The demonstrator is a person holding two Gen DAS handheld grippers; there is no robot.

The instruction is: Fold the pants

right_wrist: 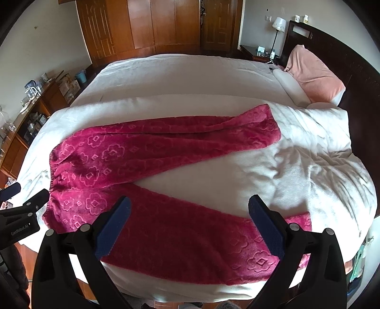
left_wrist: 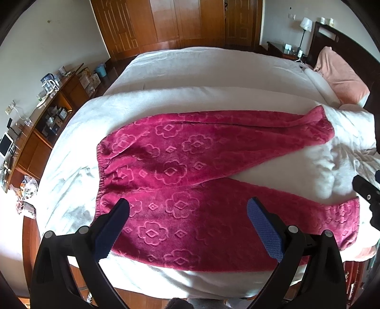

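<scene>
So the bed (left_wrist: 190, 71) took up pretty much the whole view, covered with a white blanket (right_wrist: 296, 166) that was smooth in the middle and rumpled toward the headboard side. Behind it ran a long wooden wardrobe (left_wrist: 166, 21), and a dark headboard (right_wrist: 332, 47) sat off to the right with a pink pillow (right_wrist: 313, 76) leaning against it.

The pants (left_wrist: 180, 166) were a fuzzy magenta pair with embossed flower shapes, lying flat and unfolded on the blanket near the front edge of the bed. The waistband pointed left, and the two legs ran off to the right and spread apart in a V, with bare blanket showing between them. The near leg lay right along the bed's front edge; the far leg angled up toward the pillow.

The left gripper (left_wrist: 188, 214) hovered over the waist and upper part of the near leg, jaws spread wide with nothing in them. The right gripper (right_wrist: 190, 212) hung over the lower part of that same leg, also wide open and empty. Neither one looked like it was touching the fabric, though from these wrist angles it was hard to be sure.

Smaller stuff: a wooden side cabinet (left_wrist: 47, 114) on the left cluttered with bits, a blue bucket (left_wrist: 101, 70) on the floor, and a lamp (right_wrist: 278, 25) on the nightstand.
</scene>
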